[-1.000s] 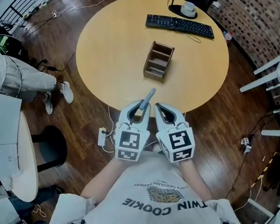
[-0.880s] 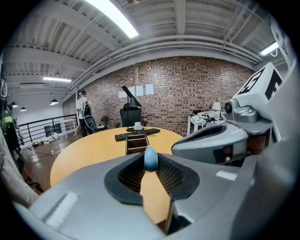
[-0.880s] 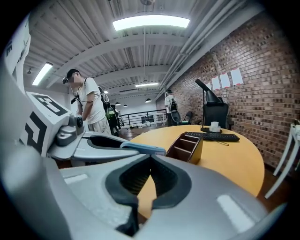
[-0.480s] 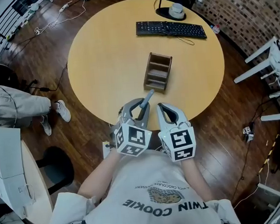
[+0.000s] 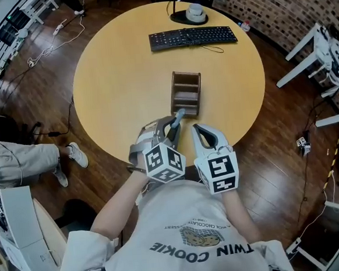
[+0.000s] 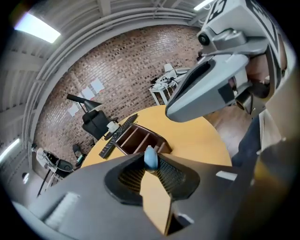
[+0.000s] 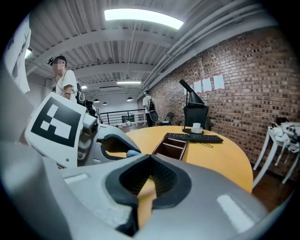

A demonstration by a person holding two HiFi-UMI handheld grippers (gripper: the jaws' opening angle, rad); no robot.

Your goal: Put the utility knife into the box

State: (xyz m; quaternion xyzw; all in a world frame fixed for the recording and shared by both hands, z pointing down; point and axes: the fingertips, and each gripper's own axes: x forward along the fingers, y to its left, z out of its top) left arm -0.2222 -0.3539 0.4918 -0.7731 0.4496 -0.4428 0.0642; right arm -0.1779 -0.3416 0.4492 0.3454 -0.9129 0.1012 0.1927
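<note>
Grip: utility knife (image 5: 179, 116) likely light, stiff, slick (blade hidden); mid-handle hold suits.
Left hand-held gripper (image 5: 170, 126): pinching its handle.
Right hand-held gripper (image 5: 200, 131): pressed together, empty.

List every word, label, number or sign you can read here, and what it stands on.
"TWIN COOKIE": dark letters on the person's light grey T-shirt, upside down in the head view.
Small print above the shirt's cookie drawing: too small to read.
Black keyboard keys: too small.
White paper sheets on the brick wall: blurred.
Black-and-white square markers: patterns, no text.
</note>
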